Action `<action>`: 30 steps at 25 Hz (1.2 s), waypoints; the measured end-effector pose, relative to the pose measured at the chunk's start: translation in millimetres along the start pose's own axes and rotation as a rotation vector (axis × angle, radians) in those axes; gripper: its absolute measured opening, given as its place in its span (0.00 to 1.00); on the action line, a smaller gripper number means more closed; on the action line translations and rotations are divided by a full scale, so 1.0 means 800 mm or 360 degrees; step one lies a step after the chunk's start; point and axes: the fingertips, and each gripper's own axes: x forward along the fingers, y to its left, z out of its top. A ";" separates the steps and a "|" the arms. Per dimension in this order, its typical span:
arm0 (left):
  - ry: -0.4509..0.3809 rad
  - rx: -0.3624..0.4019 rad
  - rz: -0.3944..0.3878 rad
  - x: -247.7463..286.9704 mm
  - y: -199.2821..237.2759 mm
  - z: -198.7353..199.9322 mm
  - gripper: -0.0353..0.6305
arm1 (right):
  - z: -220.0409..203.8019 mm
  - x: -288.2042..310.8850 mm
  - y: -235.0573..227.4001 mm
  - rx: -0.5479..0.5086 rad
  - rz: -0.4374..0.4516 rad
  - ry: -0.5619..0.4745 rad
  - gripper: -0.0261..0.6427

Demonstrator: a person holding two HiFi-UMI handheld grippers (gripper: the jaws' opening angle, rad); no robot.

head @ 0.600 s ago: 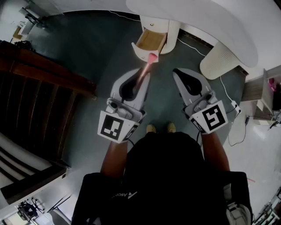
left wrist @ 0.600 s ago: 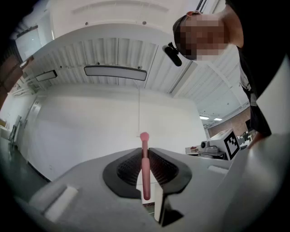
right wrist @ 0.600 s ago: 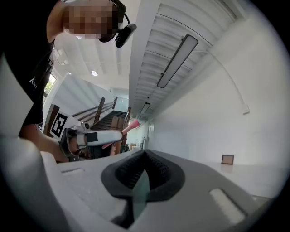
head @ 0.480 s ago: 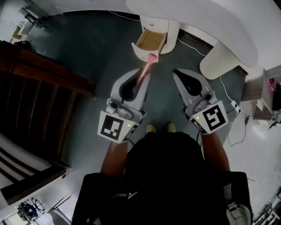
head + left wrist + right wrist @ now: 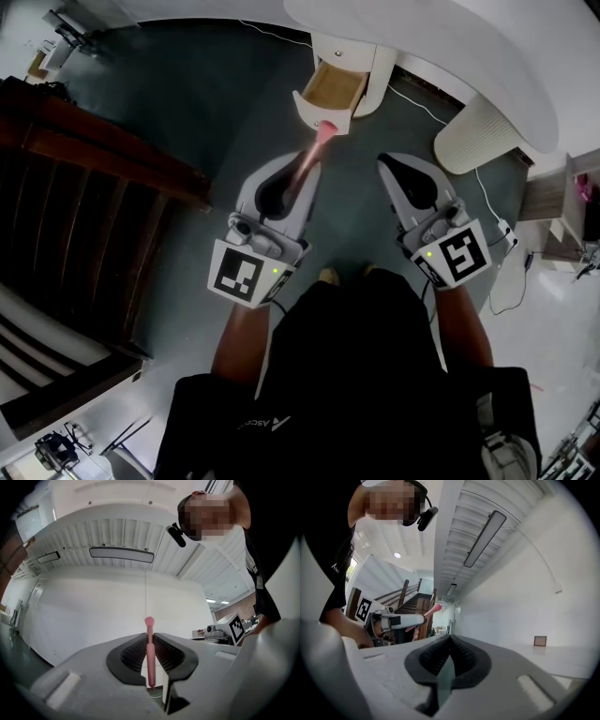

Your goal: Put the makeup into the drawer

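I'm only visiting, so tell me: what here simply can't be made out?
Back of the drawer, head view: tucked inside the white cabinet.
What kind of makeup the pink stick is: tiny in head view, unlabelled in left gripper view, its lower part clamped in the left gripper.
The drawer, both gripper views: out of frame; they face away from it.
The person's shoes, head view: mostly hidden by the body.

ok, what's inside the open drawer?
Only bare wood shows in the drawer; its back end is hidden inside the white cabinet. The pink makeup stick is outside, held in the left gripper.
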 end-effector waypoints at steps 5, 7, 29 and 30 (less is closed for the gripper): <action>0.0010 -0.0015 0.0011 -0.013 0.037 -0.010 0.14 | -0.006 0.032 0.009 -0.0017 0.0011 0.0001 0.04; 0.0017 -0.0020 0.0010 -0.012 0.051 -0.014 0.14 | -0.010 0.044 0.009 -0.0044 0.0014 0.0024 0.04; 0.0255 0.0072 -0.0242 0.233 0.252 -0.165 0.14 | -0.114 0.251 -0.237 -0.0113 -0.0137 0.0156 0.04; 0.0275 0.0081 -0.0264 0.248 0.258 -0.175 0.14 | -0.119 0.259 -0.252 -0.0110 -0.0144 0.0167 0.04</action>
